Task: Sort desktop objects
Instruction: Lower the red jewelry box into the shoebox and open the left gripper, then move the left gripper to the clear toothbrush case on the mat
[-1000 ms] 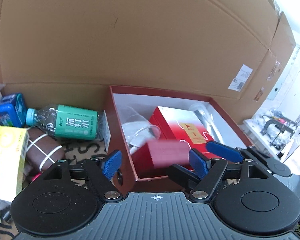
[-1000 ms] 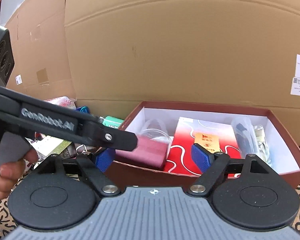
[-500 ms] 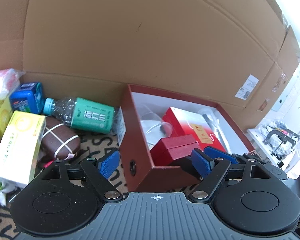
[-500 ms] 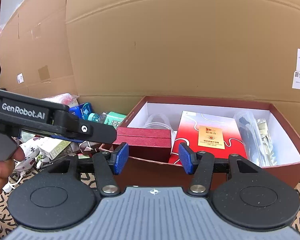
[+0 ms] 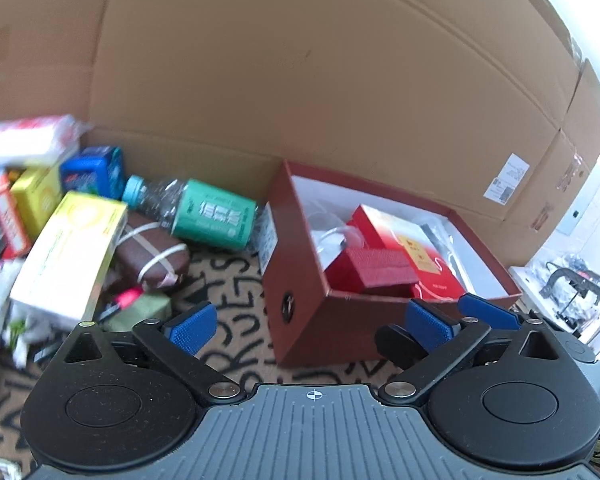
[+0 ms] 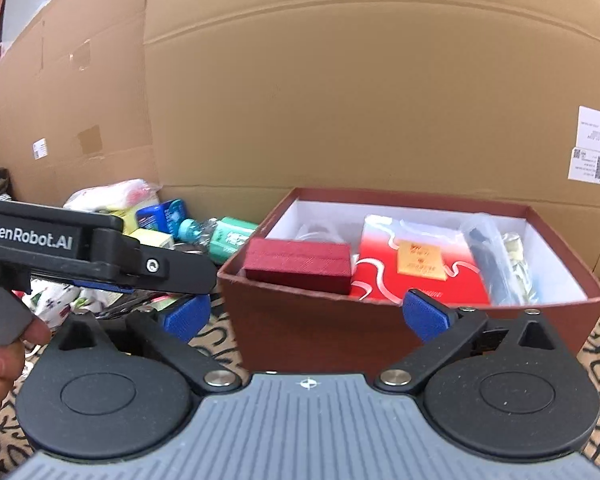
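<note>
Desktop objects are seen in two groups. A small red case (image 6: 298, 265) already lies inside the dark red box (image 6: 404, 320), at its near left corner, beside a red booklet (image 6: 420, 268) and a clear bag (image 6: 496, 256). The other things are still piled on the patterned table (image 5: 236, 308) to the left of the box: a green-labelled bottle (image 5: 204, 212), a brown ball (image 5: 152, 256), a yellow carton (image 5: 70, 252) and a blue tin (image 5: 92, 172).

Both tools have just been opening. The left hand-held gripper (image 5: 310, 322) is spread wide with nothing between its pads, and the right hand-held gripper (image 6: 306, 314) is spread wide too, also empty, in front of the near wall of the box.

The pile lies ahead and to the left of the left hand-held gripper, so this hand is judged the nearer one for the next pick. The bottle lies on its side, its long axis running left to right across the view with the cap to the left, so the pads would probably be closed across its body.
</note>
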Demonstrator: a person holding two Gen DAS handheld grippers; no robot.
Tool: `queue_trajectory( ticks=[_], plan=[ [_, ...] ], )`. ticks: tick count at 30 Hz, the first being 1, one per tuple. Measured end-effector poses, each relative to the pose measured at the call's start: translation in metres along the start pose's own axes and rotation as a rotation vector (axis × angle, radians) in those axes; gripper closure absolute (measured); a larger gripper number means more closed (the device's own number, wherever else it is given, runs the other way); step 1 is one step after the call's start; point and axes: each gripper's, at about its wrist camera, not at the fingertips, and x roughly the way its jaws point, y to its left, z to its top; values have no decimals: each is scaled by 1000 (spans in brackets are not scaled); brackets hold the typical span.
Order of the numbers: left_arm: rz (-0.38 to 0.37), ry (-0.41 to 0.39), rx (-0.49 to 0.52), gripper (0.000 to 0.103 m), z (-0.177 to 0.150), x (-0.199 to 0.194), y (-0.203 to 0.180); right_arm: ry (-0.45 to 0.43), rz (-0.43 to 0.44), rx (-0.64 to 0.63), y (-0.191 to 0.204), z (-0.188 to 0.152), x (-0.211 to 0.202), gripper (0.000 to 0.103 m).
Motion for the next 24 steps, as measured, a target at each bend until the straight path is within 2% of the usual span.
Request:
queue_trajectory(
  ticks=[2,5,10,16,20,24],
  plan=[
    [-2,-8,-15,0,-9,-12,9,9,26,3,5,-4,-4,1],
    [34,-18,-33,0,-23,-31,25,12,27,-3,16,-10,-8,1],
    [150,-43,-54,0,-49,-66,57,22,63,23,29,-16,-11,1],
    [230,-62,-115,0,-64,-97,95,23,125,7,53,-17,-14,1],
    [244,-61,-154,0,-66,-102,113,37,154,-13,68,-17,-10,1],
    [232,-77,-148,0,-63,-103,120,54,177,6,79,-16,-4,1]
  ],
)
